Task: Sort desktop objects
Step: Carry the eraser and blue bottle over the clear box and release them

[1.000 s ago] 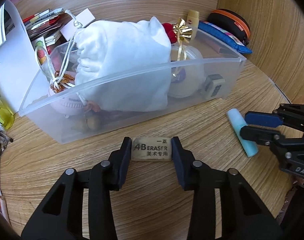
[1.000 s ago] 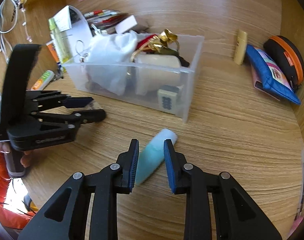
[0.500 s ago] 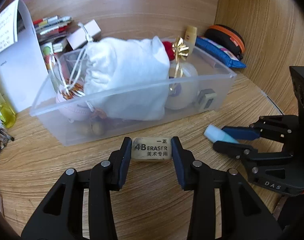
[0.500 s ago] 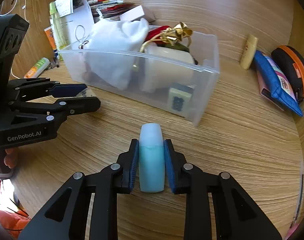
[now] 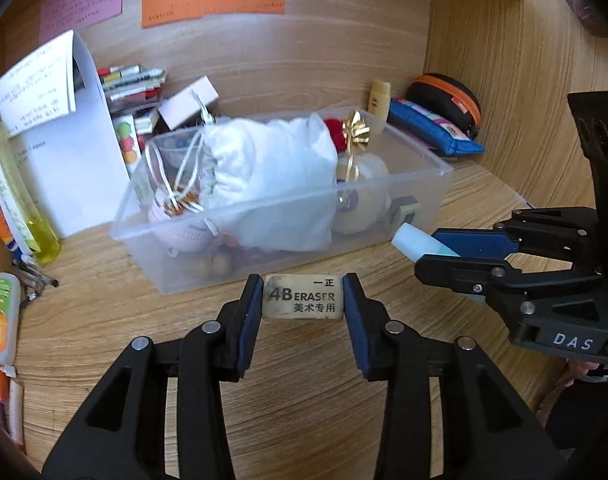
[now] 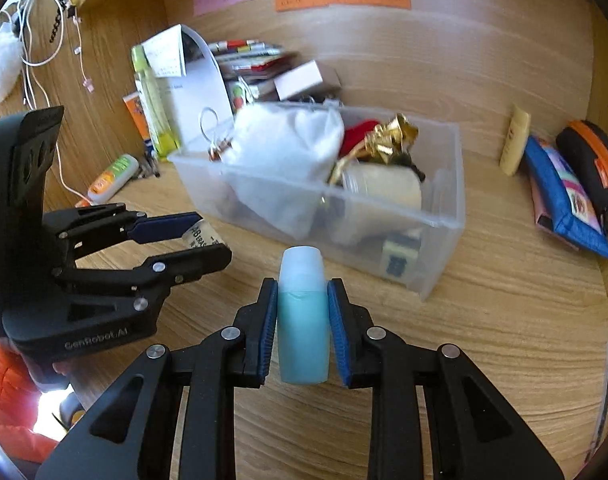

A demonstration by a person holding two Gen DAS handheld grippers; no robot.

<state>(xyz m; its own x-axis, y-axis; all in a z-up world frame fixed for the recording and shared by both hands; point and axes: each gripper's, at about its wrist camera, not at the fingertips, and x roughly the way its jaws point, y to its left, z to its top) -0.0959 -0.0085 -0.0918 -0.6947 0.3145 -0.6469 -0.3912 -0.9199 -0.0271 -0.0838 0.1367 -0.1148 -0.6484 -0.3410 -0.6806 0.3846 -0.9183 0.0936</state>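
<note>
My left gripper (image 5: 303,294) is shut on a worn 4B eraser (image 5: 303,297), held above the wooden desk just in front of the clear plastic bin (image 5: 420,184). In the right wrist view that gripper (image 6: 200,232) sits at the left, the eraser (image 6: 198,236) between its fingers. My right gripper (image 6: 303,292) is shut on a small light-blue bottle (image 6: 303,332), cap pointing toward the bin (image 6: 448,216). From the left wrist view the right gripper (image 5: 428,246) shows at the right with the bottle (image 5: 414,242) poking out. The bin holds a white drawstring bag (image 5: 272,176) and a gold bow (image 5: 356,132).
Behind the bin lie a blue pouch (image 6: 564,196), a black-and-orange case (image 6: 592,164) and a small beige tube (image 6: 514,144). A yellow bottle (image 5: 16,200), papers and pens crowd the left. Coloured notes hang on the back wall. A wooden side wall (image 5: 524,80) stands at the right.
The right gripper closed on the blue bottle and lifted it off the desk. Both grippers rose and tilted up, so more of the back wall shows; the eraser stayed gripped.
</note>
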